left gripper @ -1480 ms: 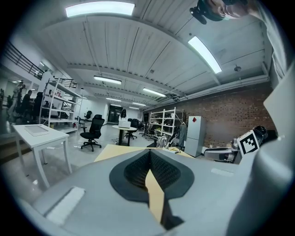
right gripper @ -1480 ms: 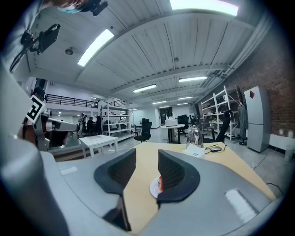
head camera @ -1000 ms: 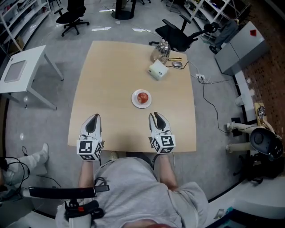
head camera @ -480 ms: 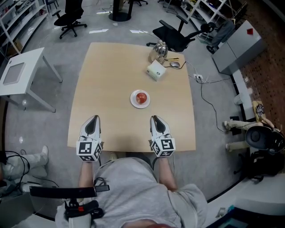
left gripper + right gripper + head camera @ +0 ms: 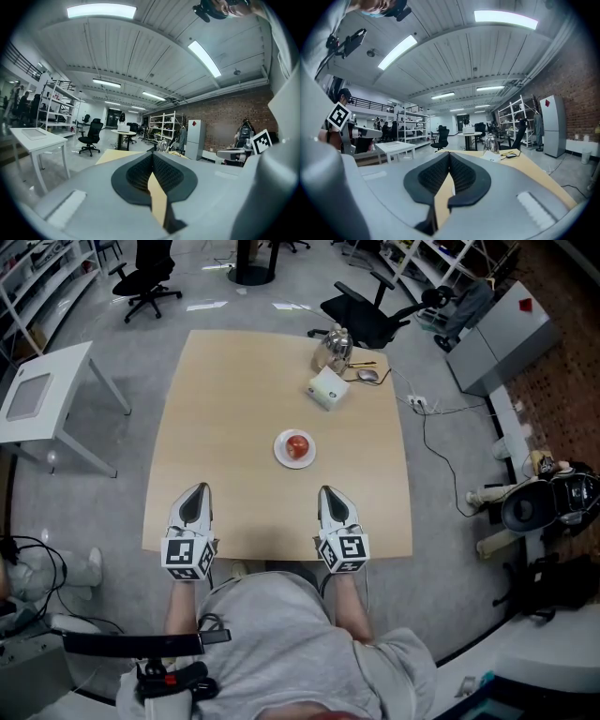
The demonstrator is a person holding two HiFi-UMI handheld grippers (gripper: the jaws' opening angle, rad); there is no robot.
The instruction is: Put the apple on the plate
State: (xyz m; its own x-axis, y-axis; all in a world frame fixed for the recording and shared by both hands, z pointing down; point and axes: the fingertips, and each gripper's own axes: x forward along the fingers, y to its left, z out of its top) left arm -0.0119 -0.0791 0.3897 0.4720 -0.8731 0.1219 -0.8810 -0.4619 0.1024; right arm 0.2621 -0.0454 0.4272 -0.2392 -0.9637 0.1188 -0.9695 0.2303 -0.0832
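A red apple (image 5: 299, 445) sits on a small white plate (image 5: 282, 455) at the middle of the tan table (image 5: 234, 409). My left gripper (image 5: 194, 491) rests near the table's front edge at the left, jaws shut with nothing in them. My right gripper (image 5: 332, 493) lies near the front edge at the right, below and slightly right of the plate, also shut and empty. In the left gripper view the gripper (image 5: 152, 159) has its pads meeting at the tips. The right gripper view gives the same closed look for the right gripper (image 5: 449, 159). Both grippers are well apart from the plate.
At the table's far right corner stand a white box (image 5: 328, 388), a glass jug (image 5: 333, 348) and a mouse (image 5: 366, 376). A black office chair (image 5: 370, 315) stands behind the table. A white side table (image 5: 42, 395) is at the left, and cables run along the floor at the right.
The right gripper's jaws have closed and it has drawn slightly back toward the front edge. The left gripper has stayed put. The apple remains on the plate.
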